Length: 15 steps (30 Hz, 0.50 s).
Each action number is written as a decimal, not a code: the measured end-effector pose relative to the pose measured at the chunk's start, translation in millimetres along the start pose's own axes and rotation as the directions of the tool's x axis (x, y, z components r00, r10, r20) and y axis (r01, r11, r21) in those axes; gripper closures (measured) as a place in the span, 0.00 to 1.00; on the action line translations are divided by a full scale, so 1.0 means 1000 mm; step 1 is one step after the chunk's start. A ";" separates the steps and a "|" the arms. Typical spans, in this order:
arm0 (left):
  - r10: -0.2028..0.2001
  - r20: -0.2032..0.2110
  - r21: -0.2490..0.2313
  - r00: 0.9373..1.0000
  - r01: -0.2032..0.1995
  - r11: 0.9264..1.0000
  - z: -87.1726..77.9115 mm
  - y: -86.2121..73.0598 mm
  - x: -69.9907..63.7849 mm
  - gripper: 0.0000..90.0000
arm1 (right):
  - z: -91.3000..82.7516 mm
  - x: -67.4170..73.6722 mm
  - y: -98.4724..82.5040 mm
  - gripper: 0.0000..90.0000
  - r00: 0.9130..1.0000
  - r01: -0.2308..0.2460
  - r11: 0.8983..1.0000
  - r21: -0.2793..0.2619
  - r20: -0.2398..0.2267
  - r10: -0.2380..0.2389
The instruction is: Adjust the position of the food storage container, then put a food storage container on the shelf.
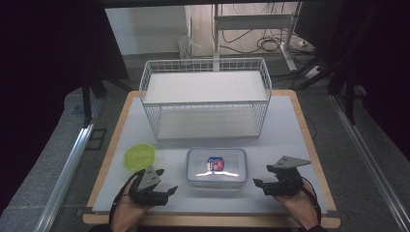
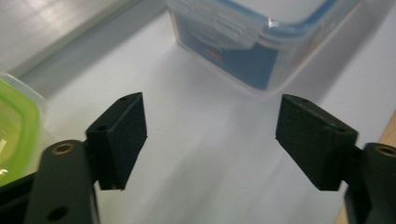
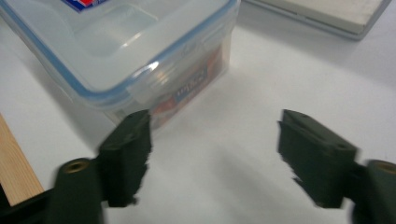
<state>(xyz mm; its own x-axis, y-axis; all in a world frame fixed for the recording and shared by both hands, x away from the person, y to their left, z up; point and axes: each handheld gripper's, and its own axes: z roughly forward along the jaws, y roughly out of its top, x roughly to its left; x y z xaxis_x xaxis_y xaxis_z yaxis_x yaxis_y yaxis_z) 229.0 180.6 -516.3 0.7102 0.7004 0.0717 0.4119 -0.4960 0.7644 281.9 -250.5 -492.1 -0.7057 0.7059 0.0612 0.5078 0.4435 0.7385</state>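
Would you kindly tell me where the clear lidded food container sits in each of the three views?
High view: clear container, bottom centre, between the two grippers, before the wire basket.
Left gripper view: its corner and side at top centre-right, beyond the open jaws.
Right gripper view: upper left, just past the left jaw.
Shared landmark: the blue seal line under the container's lid.

White-topped table [image 1: 285, 125] with wooden edge, bearing white wire basket [image 1: 205, 99], clear lidded container [image 1: 216, 167] in front, green lidded container [image 1: 140, 157] front left
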 end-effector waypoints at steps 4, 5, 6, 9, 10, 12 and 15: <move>-0.007 0.005 0.013 1.000 0.007 1.000 0.002 0.001 -0.001 0.17 | 0.003 0.001 -0.001 0.16 1.000 0.013 1.000 0.009 0.011 -0.014; -0.007 0.005 0.013 1.000 0.007 1.000 0.002 0.001 -0.001 0.15 | 0.003 0.001 -0.001 0.16 1.000 0.013 1.000 0.009 0.011 -0.014; -0.013 0.013 0.008 1.000 0.013 1.000 0.002 0.001 -0.001 0.15 | 0.004 0.001 -0.001 0.16 1.000 0.014 1.000 0.009 0.009 -0.014; -0.013 0.028 -0.010 1.000 0.013 1.000 0.003 0.000 0.000 0.12 | 0.004 0.001 -0.001 0.15 1.000 0.015 1.000 0.007 0.007 -0.015; -0.012 0.026 -0.010 1.000 0.012 1.000 0.004 0.000 0.000 0.11 | 0.005 0.001 -0.001 0.15 1.000 0.016 1.000 0.006 0.003 -0.016; -0.009 0.037 -0.015 0.999 0.009 1.000 0.006 -0.001 0.001 0.10 | 0.005 0.000 -0.001 0.14 1.000 0.012 1.000 0.003 0.003 -0.012; -0.010 0.049 -0.033 0.999 0.012 0.999 0.007 -0.001 0.001 0.08 | 0.006 0.000 -0.001 0.13 1.000 0.008 1.000 0.000 0.003 -0.008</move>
<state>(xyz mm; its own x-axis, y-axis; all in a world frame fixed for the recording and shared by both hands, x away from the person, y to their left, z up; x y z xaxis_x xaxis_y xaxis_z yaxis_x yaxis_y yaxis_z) 233.7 178.4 -521.7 0.7330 0.6795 0.0326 0.4014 -0.4708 0.7857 284.3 -247.8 -496.4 -0.7078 0.7044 0.0533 0.5025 0.4492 0.7387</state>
